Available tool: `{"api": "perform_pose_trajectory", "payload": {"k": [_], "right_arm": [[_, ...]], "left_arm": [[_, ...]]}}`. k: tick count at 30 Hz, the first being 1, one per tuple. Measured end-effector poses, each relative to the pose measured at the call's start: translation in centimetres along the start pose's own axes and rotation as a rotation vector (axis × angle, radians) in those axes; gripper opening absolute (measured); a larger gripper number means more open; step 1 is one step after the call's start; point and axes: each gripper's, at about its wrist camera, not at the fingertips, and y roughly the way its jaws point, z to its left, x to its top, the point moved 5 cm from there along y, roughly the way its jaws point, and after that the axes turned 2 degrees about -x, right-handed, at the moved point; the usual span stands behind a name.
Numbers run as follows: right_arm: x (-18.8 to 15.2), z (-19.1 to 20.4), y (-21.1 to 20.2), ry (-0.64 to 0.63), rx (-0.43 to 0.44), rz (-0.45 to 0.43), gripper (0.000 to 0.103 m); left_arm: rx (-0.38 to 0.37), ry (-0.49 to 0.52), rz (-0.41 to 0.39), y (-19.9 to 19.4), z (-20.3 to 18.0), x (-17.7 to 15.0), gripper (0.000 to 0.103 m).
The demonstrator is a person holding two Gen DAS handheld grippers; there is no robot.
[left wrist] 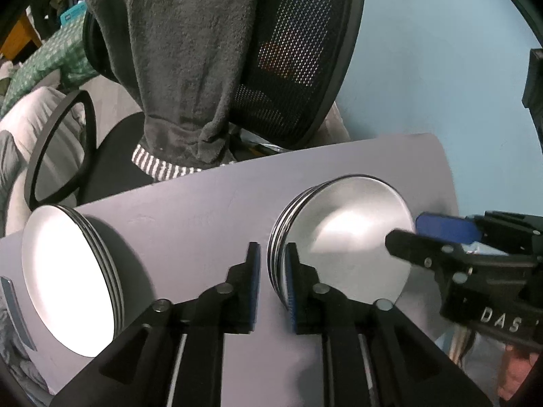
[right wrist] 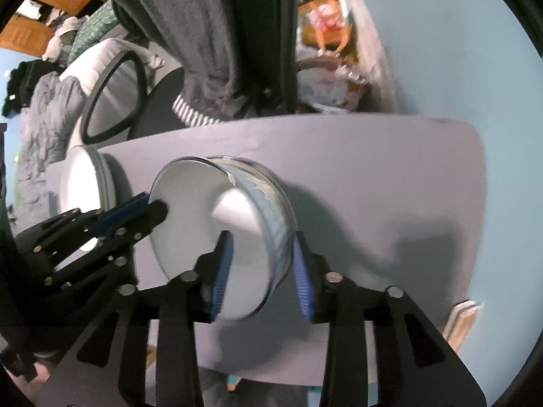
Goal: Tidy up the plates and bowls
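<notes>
A stack of white bowls (left wrist: 342,237) stands on the grey table (left wrist: 203,210); in the right wrist view (right wrist: 210,230) its blue-patterned side shows. A stack of white plates (left wrist: 68,281) stands to the left, also in the right wrist view (right wrist: 85,183). My left gripper (left wrist: 273,271) has its jaws around the near left rim of the bowl stack, not clearly pressed. My right gripper (right wrist: 261,264) has its jaws either side of the stack's opposite rim, with gaps showing. It also shows in the left wrist view (left wrist: 420,234).
A black mesh office chair (left wrist: 298,54) draped with a dark grey towel (left wrist: 176,61) stands behind the table. A bed with grey bedding (right wrist: 44,112) lies at the left. A light blue wall (left wrist: 441,51) is at the right.
</notes>
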Motion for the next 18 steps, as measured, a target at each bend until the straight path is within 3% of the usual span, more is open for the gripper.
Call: {"api": "perform_pose_trajectory", "payload": {"k": [3, 5, 7, 11, 18], "right_arm": [[0.4, -0.3, -0.8, -0.001, -0.011, -0.019, 0.040], [0.7, -0.7, -1.1, -0.004, -0.017, -0.029, 0.041], [1.0, -1.1, -1.4, -0.007, -0.025, -0.041, 0.047], [1.7, -1.7, -1.4, -0.039, 0.003, -0.052, 0.057], [2.6, -2.7, 0.8, -0.078, 0.037, 0.000, 0.059]], "left_arm": [[-0.010, -0.007, -0.012, -0.6, 0.1, 0.0, 0.017], [-0.013, -0.018, -0.016, -1.0, 0.4, 0.1, 0.026], [-0.018, -0.039, -0.029, -1.3, 0.7, 0.1, 0.028], [-0.043, -0.088, -0.024, -1.2, 1.4, 0.2, 0.045], [-0.056, -0.169, 0.035, 0.8, 2.6, -0.1, 0.050]]}}
